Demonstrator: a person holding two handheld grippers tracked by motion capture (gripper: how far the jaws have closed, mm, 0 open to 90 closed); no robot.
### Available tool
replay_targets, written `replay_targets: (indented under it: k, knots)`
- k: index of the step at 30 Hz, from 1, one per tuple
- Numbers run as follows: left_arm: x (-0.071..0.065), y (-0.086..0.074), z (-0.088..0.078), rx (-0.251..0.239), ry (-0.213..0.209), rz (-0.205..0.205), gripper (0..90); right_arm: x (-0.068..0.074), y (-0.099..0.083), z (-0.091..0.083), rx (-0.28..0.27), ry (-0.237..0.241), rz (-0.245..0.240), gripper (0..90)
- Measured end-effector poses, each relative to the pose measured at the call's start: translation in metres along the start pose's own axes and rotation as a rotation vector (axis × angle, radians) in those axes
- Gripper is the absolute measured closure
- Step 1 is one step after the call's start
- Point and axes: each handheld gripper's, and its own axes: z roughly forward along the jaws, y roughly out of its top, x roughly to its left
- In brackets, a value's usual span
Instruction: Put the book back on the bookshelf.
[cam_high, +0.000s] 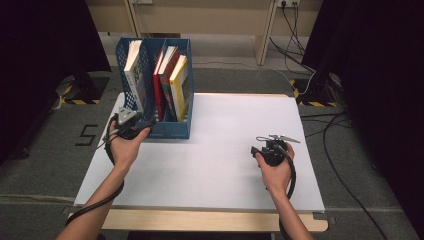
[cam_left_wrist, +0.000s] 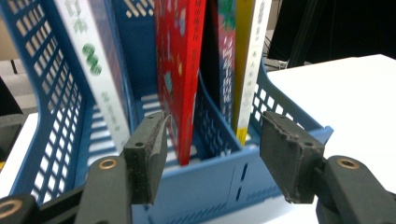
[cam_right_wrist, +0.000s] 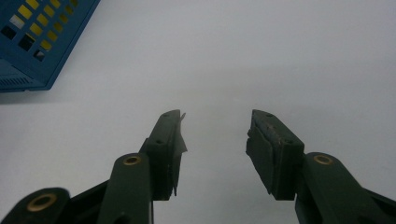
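Left gripper (cam_high: 131, 121) sits at the near left corner of the blue file rack (cam_high: 172, 131), which stands at the far left of the white counter (cam_high: 225, 150). From the left gripper view (cam_left_wrist: 212, 154) the fingers (cam_left_wrist: 149, 149) are spread wide, grasping nothing; the rack's low front wall lies just past them, and the red book's lower edge (cam_left_wrist: 180, 70) lines up with the gap. No contact that I can see.

Rack has slotted sides and dividers. Left compartment: one white book (cam_high: 134, 70), leaning left. Next compartment: the red book (cam_high: 161, 80), a second dark red one beside it, and a yellow book (cam_high: 179, 85), all upright or slightly tilted.

Right gripper (cam_high: 272, 149) rests low over bare counter, well apart from the rack, on the right half. In the right gripper view (cam_right_wrist: 215, 144) its fingers (cam_right_wrist: 273, 149) are also released and wide, nothing between them, just white surface ahead; a corner of the rack (cam_right_wrist: 42, 42) shows top left.

Cables trail from both grippers along the forearms.
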Motion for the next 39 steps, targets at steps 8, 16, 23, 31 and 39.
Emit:
replay_targets:
  k: [8,16,23,31,39]
  knots:
    - [0.011,-0.016,-0.010,0.015,-0.006,-0.022,41.1,-0.003,-0.002,0.000,0.007,-0.010,0.007,54.3]
    - [0.018,-0.036,-0.017,0.035,-0.012,-0.025,40.7,-0.010,-0.005,0.000,0.009,-0.018,0.002,54.1]
    - [0.023,-0.054,-0.025,0.050,-0.008,-0.017,40.1,-0.019,-0.008,-0.002,-0.006,-0.038,0.010,53.9]
    - [0.027,-0.074,-0.031,0.075,-0.007,-0.009,39.7,-0.032,-0.014,-0.004,-0.012,-0.060,0.036,53.7]
    - [0.027,-0.094,-0.032,0.079,-0.009,-0.031,39.6,-0.043,-0.020,-0.005,-0.022,-0.077,0.061,53.2]
